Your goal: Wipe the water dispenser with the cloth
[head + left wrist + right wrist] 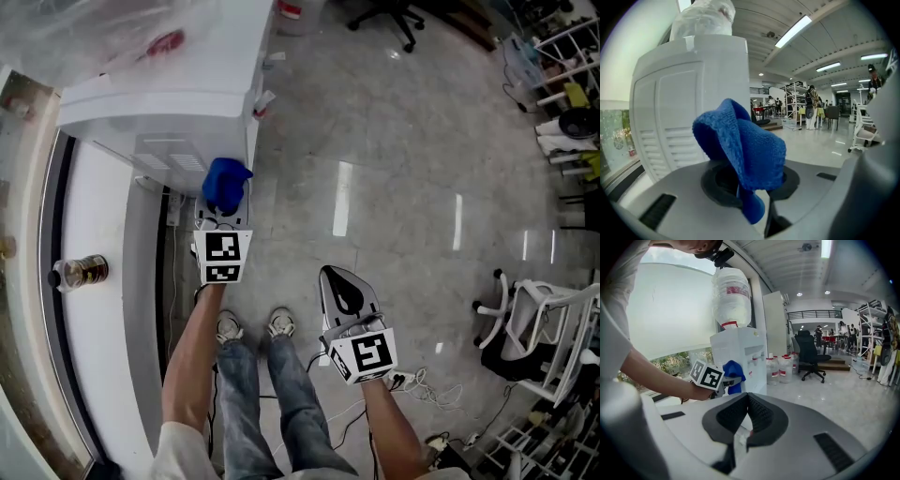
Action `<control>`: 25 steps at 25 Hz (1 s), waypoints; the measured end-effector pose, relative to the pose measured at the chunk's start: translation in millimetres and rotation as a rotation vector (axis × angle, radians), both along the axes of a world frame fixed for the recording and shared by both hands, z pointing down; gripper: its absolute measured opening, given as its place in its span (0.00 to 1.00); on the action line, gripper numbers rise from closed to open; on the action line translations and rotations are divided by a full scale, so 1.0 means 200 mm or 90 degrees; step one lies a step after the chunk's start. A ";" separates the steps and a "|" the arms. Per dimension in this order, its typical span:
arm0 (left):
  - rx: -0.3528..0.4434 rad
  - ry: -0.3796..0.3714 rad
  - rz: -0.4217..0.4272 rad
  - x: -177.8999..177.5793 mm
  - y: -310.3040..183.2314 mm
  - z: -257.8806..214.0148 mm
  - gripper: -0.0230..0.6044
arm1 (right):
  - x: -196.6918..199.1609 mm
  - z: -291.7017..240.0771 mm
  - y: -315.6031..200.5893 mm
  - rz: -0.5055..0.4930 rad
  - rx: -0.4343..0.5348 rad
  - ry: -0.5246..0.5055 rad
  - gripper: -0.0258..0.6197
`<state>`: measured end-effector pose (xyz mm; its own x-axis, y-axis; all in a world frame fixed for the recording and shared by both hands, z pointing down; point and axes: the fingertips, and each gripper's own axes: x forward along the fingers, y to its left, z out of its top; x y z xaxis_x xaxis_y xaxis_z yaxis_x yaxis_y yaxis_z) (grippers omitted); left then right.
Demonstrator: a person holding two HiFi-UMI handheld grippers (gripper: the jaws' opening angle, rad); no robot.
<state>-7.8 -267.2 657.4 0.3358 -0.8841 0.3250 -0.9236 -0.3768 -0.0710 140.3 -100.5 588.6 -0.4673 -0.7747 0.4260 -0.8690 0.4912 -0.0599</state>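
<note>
The white water dispenser stands at the upper left with a clear bottle on top. My left gripper is shut on a bunched blue cloth, held right beside the dispenser's lower side. In the left gripper view the cloth sits just in front of the vented white panel; I cannot tell if they touch. My right gripper hangs lower right over the floor, shut with nothing in it. In the right gripper view its jaws meet with nothing between them, and the cloth shows far off.
A jar lies on the white window ledge at the left. Spare water bottles and an office chair stand beyond the dispenser. A white chair, shelving and floor cables are on the right. My feet are below.
</note>
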 end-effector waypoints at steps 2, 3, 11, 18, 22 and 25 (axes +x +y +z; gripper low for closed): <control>-0.001 -0.001 0.001 0.04 0.00 0.00 0.19 | 0.03 -0.01 0.00 -0.001 0.005 0.001 0.06; -0.003 0.002 -0.004 0.04 0.00 0.00 0.19 | 0.05 -0.01 0.01 0.000 0.005 0.000 0.06; 0.018 -0.001 0.003 0.00 0.11 -0.21 0.19 | 0.02 -0.12 0.00 0.002 0.016 -0.024 0.06; 0.014 0.090 -0.047 -0.17 0.36 -0.66 0.19 | -0.23 -0.55 -0.06 -0.039 0.066 -0.044 0.06; 0.023 0.114 -0.075 -0.29 0.49 -1.01 0.19 | -0.35 -0.88 -0.09 -0.062 0.105 -0.054 0.06; 0.027 0.129 -0.089 -0.35 0.58 -1.22 0.19 | -0.42 -1.05 -0.08 -0.074 0.121 -0.056 0.06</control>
